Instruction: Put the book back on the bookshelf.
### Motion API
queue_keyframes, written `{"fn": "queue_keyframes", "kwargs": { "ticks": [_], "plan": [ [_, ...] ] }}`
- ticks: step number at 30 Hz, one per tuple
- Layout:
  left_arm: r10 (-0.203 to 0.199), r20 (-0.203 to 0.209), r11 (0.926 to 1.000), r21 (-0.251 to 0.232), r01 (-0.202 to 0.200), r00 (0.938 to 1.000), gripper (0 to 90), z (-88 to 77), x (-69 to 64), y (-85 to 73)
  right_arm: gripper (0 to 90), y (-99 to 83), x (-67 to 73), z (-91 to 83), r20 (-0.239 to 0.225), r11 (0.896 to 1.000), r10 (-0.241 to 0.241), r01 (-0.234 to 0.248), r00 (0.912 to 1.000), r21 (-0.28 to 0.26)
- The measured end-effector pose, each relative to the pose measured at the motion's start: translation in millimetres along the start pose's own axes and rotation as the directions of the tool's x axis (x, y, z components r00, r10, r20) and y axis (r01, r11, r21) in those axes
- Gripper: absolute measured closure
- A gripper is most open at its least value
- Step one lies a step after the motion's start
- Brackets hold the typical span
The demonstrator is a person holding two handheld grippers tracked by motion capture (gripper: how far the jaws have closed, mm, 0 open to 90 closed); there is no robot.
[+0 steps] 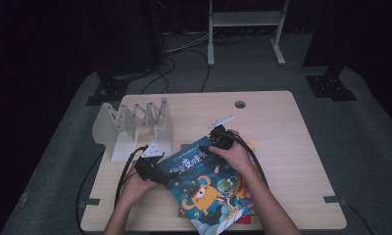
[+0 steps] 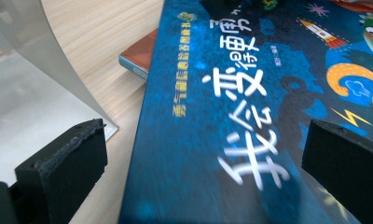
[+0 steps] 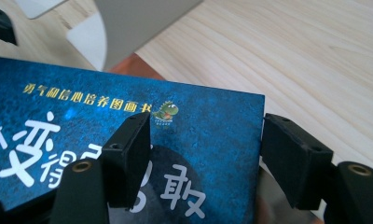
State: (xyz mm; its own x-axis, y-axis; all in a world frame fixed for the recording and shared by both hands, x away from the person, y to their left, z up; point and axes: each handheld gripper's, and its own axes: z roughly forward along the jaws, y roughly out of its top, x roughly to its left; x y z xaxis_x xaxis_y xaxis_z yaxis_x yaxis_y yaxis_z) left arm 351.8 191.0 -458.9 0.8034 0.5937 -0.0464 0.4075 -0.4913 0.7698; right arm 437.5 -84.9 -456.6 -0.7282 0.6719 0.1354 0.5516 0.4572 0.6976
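A blue picture book is lying near the middle of the pale wooden tabletop, towards its near edge, on top of other books whose red and orange edges are peeking out beneath it. The right tool is sitting at the book's far corner, and in the right gripper view its two black jaws are standing partly apart, one resting over the cover and the other just past the book's edge (whether the pads are actually pressing on the book cannot be told). The left tool is lying at the book's left edge; in the left gripper view its jaws are standing wide apart, one over the bare wood beside a white plate, the other over the blue cover, gripping nothing. A white folding book rack is standing upright at the far left of the tabletop, just beside the left tool. The white title characters on the cover are showing clearly, along with a cartoon orange monster and a small green dinosaur mark near the top edge.
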Motion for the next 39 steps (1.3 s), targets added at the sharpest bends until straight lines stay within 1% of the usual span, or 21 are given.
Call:
{"fn": "queue_keyframes", "kwargs": {
  "ticks": [2, 5, 6, 8, 12, 16, 17, 18, 20, 21, 23, 25, 27, 28, 30, 31, 34, 35, 37, 38, 39],
  "plan": [
    [-0.004, 0.006, 1.0000, 0.008, 0.004, 1.0000, 0.0, 0.9, 0.2, -1.3, 32.5, 2.6, 6.2, 4.2, -0.018, 1.000, -0.011, 0.011, 0.9998, -0.003],
    [-0.010, 0.016, 0.9999, 0.010, 0.010, 0.9998, 0.0, 1.6, -0.7, -2.0, 32.7, 3.2, 9.0, 5.1, -0.017, 1.000, -0.016, 0.016, 0.9997, -0.007],
    [-0.012, 0.020, 0.9998, 0.013, 0.012, 0.9997, 0.0, 1.8, -1.3, -2.3, 34.5, 2.5, 9.4, 2.8, -0.011, 1.000, -0.022, 0.022, 0.9997, -0.005],
    [-0.012, 0.028, 0.9997, 0.023, 0.012, 0.9995, 0.0, 2.3, -2.3, -3.2, 34.5, 1.3, 9.1, 0.7, -0.012, 1.000, -0.024, 0.024, 0.9996, -0.006],
    [-0.018, 0.040, 0.9993, 0.033, 0.017, 0.9990, 0.0, 3.4, -3.8, -4.5, 34.5, -5.6, 7.1, -15.0, 0.006, 0.999, -0.032, 0.032, 0.9995, -0.018],
    [-0.020, 0.047, 0.9991, 0.039, 0.018, 0.9987, 0.0, 3.5, -5.7, -4.3, 33.6, -18.8, 1.1, -37.9, 0.022, 0.999, -0.036, 0.036, 0.9991, -0.029],
    [-0.025, 0.053, 0.9990, 0.038, 0.023, 0.9983, 0.0, 4.0, -6.5, -4.5, 33.4, -21.7, 0.5, -42.0, 0.024, 0.999, -0.032, 0.033, 0.9992, -0.034],
    [-0.028, 0.051, 0.9990, 0.037, 0.027, 0.9983, 0.0, 3.9, -7.3, -4.6, 33.4, -21.7, 0.5, -42.0, 0.024, 0.999, -0.032, 0.033, 0.9992, -0.034],
    [-0.031, 0.045, 0.9988, 0.040, 0.029, 0.9985, 0.0, 3.6, -8.1, -4.4, 33.3, -31.2, -1.7, -53.9, 0.028, 0.998, -0.037, 0.038, 0.9989, -0.050],
    [-0.031, 0.044, 0.9987, 0.042, 0.029, 0.9985, 0.0, 3.3, -8.3, -4.3, 33.3, -31.2, -1.7, -53.9, 0.028, 0.998, -0.037, 0.038, 0.9989, -0.050],
    [-0.032, 0.043, 0.9985, 0.045, 0.030, 0.9986, 0.0, 2.9, -8.3, -4.5, 33.3, -39.1, -2.0, -62.6, 0.028, 0.998, -0.032, 0.034, 0.9991, -0.056],
    [-0.030, 0.044, 0.9984, 0.049, 0.028, 0.9986, 0.0, 2.3, -7.9, -4.9, 33.3, -50.0, -1.7, -73.0, 0.033, 0.997, -0.042, 0.044, 0.9986, -0.057],
    [-0.030, 0.045, 0.9984, 0.049, 0.028, 0.9985, 0.0, 2.3, -7.7, -5.1, 33.3, -54.2, -1.7, -76.4, 0.035, 0.997, -0.045, 0.047, 0.9984, -0.060],
    [-0.039, 0.045, 0.9983, 0.045, 0.037, 0.9982, 0.0, 2.4, -7.6, -5.7, 33.2, -62.6, -0.7, -84.7, 0.039, 0.997, -0.039, 0.041, 0.9985, -0.062],
    [-0.042, 0.047, 0.9982, 0.045, 0.040, 0.9980, 0.0, 2.4, -7.4, -6.2, 33.0, -71.0, -0.9, -93.0, 0.041, 0.996, -0.041, 0.044, 0.9983, -0.073],
    [-0.049, 0.048, 0.9980, 0.042, 0.047, 0.9977, 0.0, 2.6, -7.4, -6.5, 33.0, -71.0, -0.9, -93.0, 0.041, 0.996, -0.041, 0.044, 0.9983, -0.073],
    [-0.053, 0.047, 0.9978, 0.043, 0.051, 0.9975, 0.0, 2.6, -7.5, -6.6, 32.9, -84.9, 0.1, -104.5, 0.046, 0.996, -0.033, 0.037, 0.9984, -0.083],
    [-0.053, 0.047, 0.9978, 0.043, 0.050, 0.9975, 0.0, 2.6, -7.5, -6.6, 32.8, -95.3, 0.3, -111.7, 0.046, 0.996, -0.022, 0.025, 0.9987, -0.086],
    [-0.052, 0.048, 0.9977, 0.045, 0.050, 0.9975, 0.0, 2.7, -7.3, -6.4, 32.7, -104.7, -0.8, -118.4, 0.051, 0.996, -0.023, 0.027, 0.9984, -0.081],
    [-0.052, 0.048, 0.9977, 0.047, 0.050, 0.9975, 0.0, 2.7, -7.3, -6.2, 32.7, -104.7, -0.8, -118.4, 0.051, 0.996, -0.023, 0.027, 0.9984, -0.081],
    [-0.049, 0.048, 0.9977, 0.050, 0.047, 0.9977, 0.0, 2.5, -7.1, -6.1, 32.6, -112.6, -1.9, -124.3, 0.051, 0.997, -0.021, 0.024, 0.9985, -0.070]
  ]
}}
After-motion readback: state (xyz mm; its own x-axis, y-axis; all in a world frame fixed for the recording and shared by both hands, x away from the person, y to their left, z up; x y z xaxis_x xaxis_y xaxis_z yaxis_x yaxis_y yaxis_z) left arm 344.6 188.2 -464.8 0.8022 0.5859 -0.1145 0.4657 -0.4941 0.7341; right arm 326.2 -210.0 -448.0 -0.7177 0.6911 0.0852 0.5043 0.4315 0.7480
